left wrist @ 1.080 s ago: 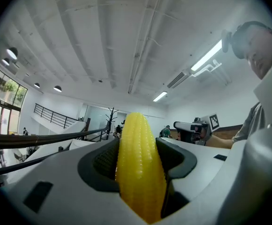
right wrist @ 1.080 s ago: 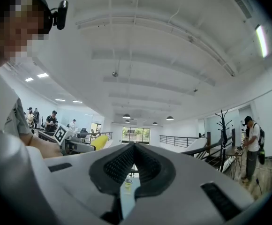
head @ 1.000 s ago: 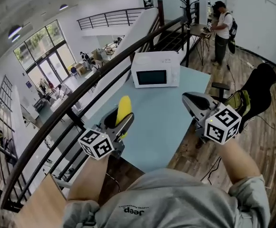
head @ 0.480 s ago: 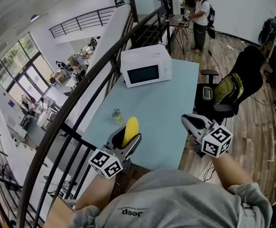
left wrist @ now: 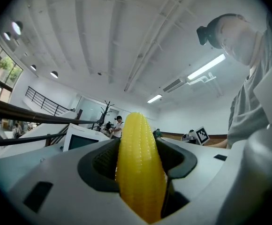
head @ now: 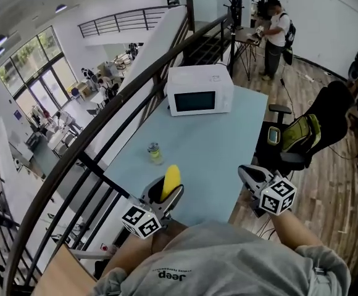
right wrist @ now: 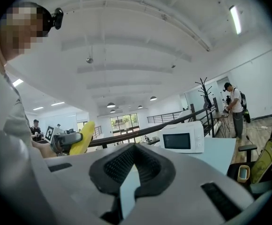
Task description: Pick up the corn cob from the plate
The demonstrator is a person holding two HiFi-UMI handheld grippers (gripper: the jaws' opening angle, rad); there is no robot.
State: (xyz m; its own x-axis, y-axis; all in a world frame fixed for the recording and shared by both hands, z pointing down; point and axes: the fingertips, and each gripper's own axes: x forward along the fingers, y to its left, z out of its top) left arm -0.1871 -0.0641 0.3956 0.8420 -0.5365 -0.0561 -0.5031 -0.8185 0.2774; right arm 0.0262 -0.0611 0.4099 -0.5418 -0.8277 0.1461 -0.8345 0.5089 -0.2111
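The left tongs (head: 166,193) are clenched on the corn cob (head: 171,179), pads pressing its two sides. The cob's long axis runs along the jaws, and its tapered tip sticks out past them, pointing far, away from the person. It is held at the near left corner of the table (head: 228,147). The right tongs (head: 245,171) are closed with nothing in them, at the table's near right edge. A small clear jar (head: 155,153) stands just beyond the cob's tip; its contents are too small to tell. At the far end sits a white microwave (head: 200,91), door closed.
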